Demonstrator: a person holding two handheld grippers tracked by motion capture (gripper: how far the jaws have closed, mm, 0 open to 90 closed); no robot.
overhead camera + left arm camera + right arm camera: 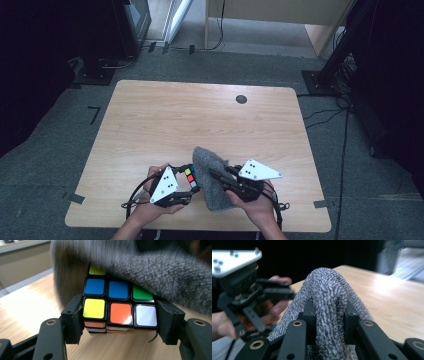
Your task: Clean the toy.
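Two sets of fingers clamped: left gripper [120,322] on puzzle cube [120,307], right gripper [329,322] on grey cloth [329,297].

I see a colour cube [190,176] near the table's near edge, left of centre, lifted off the wood, its top face showing yellow, orange, white, blue and green tiles. A grey fuzzy cloth [212,177] drapes over its far-right part, bunched into a fold and touching it.
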